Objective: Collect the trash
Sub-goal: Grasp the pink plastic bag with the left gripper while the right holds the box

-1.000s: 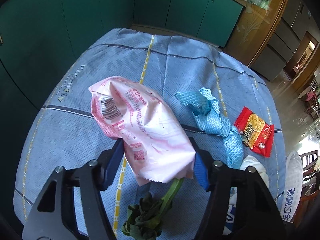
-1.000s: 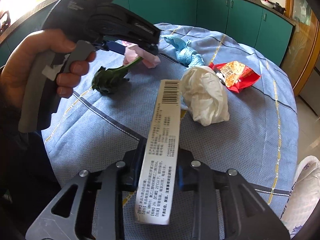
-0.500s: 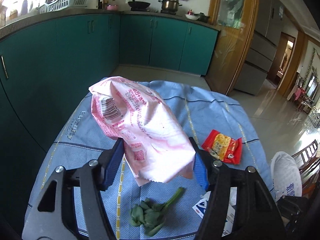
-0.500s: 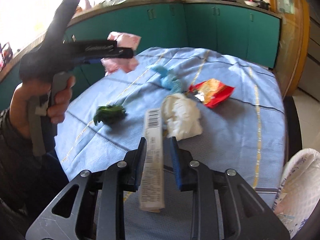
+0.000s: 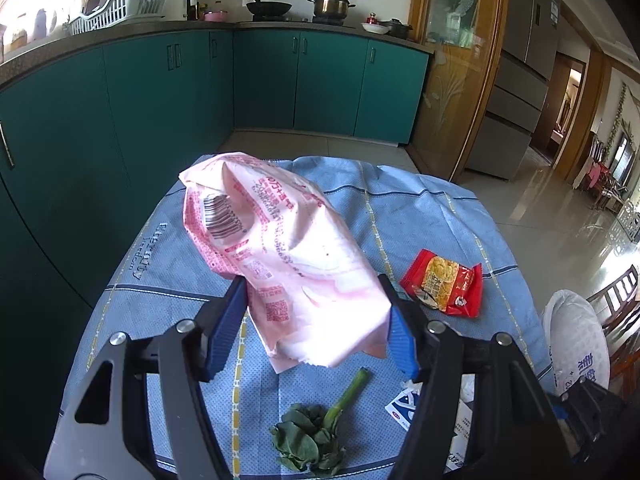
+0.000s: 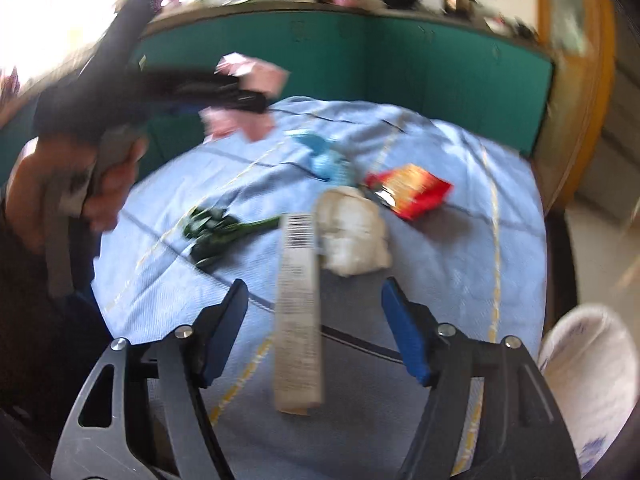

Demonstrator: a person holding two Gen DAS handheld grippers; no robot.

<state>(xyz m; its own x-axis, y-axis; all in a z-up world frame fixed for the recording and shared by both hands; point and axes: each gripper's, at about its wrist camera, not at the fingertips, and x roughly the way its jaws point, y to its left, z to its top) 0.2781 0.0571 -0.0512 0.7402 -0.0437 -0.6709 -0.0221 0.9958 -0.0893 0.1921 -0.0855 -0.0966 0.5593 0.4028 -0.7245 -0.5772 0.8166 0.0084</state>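
**Overhead, a pink wrapper gripped; a white box loose between spread fingers**

Clamped between the blue pads of the left gripper (image 5: 312, 320) is a crumpled pink wrapper (image 5: 280, 256), barcode side up, held above the blue tablecloth (image 5: 160, 280). Its lower end is pinched from both sides and its upper end sticks out past the fingertips, toward the green cabinets (image 5: 160, 100). In the right wrist view the same wrapper (image 6: 248, 100) shows blurred in that gripper (image 6: 240, 98), with the person's left hand (image 6: 100, 176) on the handle.

The right gripper (image 6: 314, 320) is spread wide, gripping nothing. A long white box (image 6: 298, 304) with a barcode at its far end lies in the gap, apart from both blue pads; the blur hides whether it rests on the cloth or hangs in the air.

On the tablecloth lie the other scraps. A wilted green vegetable (image 5: 316, 436) sits below the held wrapper, stem pointing away from the camera. A red snack packet (image 5: 442, 288) lies to the right of the wrapper. In the right wrist view a crumpled white tissue wad (image 6: 352, 236) sits just beyond the box, the red packet (image 6: 408, 190) right of it, and a blue cloth (image 6: 324, 156) farther back. A white bag (image 5: 576, 340) stands off the table's right edge.
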